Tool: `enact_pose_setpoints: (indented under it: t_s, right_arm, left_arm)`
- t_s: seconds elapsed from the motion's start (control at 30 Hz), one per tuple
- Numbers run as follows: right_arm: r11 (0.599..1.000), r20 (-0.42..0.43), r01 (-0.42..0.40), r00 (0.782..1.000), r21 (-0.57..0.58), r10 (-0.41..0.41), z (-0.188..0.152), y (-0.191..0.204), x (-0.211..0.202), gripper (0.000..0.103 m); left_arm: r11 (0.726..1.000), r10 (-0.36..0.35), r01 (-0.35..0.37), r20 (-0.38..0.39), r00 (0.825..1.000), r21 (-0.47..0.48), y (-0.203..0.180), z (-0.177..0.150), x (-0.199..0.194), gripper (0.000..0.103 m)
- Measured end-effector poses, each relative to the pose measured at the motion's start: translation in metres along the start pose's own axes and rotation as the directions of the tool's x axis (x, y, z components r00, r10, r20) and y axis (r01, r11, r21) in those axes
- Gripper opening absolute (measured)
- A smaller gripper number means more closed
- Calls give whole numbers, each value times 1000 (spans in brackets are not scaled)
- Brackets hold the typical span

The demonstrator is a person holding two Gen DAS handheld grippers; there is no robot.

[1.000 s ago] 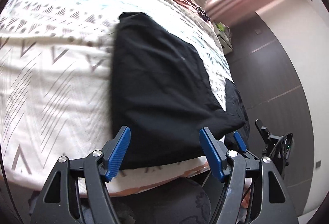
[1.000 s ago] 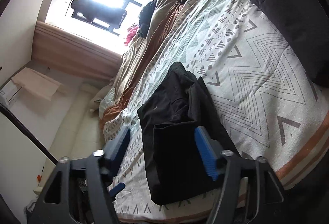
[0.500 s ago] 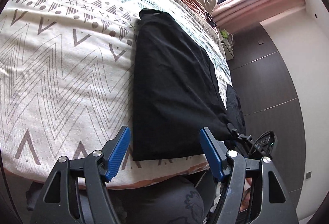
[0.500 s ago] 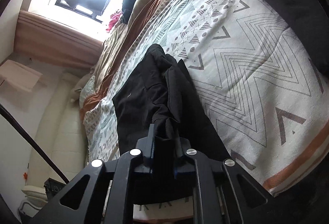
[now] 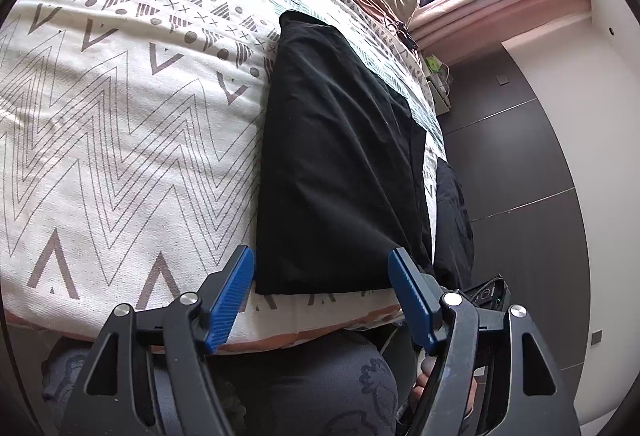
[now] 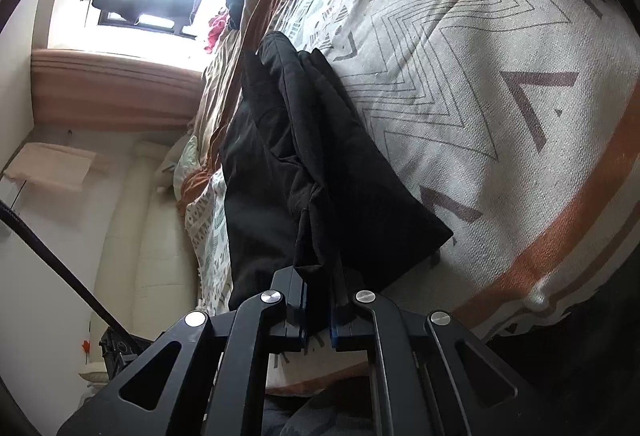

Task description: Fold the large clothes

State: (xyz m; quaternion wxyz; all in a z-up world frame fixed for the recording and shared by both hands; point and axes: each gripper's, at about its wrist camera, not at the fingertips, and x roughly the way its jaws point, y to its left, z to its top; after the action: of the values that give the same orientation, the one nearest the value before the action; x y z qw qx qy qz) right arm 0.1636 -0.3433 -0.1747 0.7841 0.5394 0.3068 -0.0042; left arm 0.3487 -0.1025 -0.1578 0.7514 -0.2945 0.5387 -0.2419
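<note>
Between the spread blue ribbed pads of the left gripper (image 5: 322, 296), which grip nothing, lies the near hem of one black garment (image 5: 340, 163), a soft, matte, creased cloth folded into a long strip on the bedspread (image 5: 120, 155), a coarse cream weave printed with grey zigzags and triangles; since a second ago this view has drawn closer to the hem. Right of it, the right gripper (image 6: 318, 312), wide apart a second ago, has come down and now has its jaws clamped together on the garment's bunched near edge.
</note>
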Motion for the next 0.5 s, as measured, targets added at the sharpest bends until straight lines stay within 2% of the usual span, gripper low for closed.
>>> enact_pose_setpoints:
  t_s: [0.23,0.33,0.5]
  right_arm:
    - [998,13,44,999,-40,-43,13,2,-14,5]
    - [992,11,97,995,-77,-97,16,5,-15,12]
    - [977,40,190,981,-92,-187,23,-1,-21,59]
  left_arm:
    - [1000,12,-12,-3,1000,14,-4,4,6,70]
    - [1000,13,-13,-8,1000,10,-5,7,13,70]
    - [1000,27,-27,-23,999,0,-6,15,31,70]
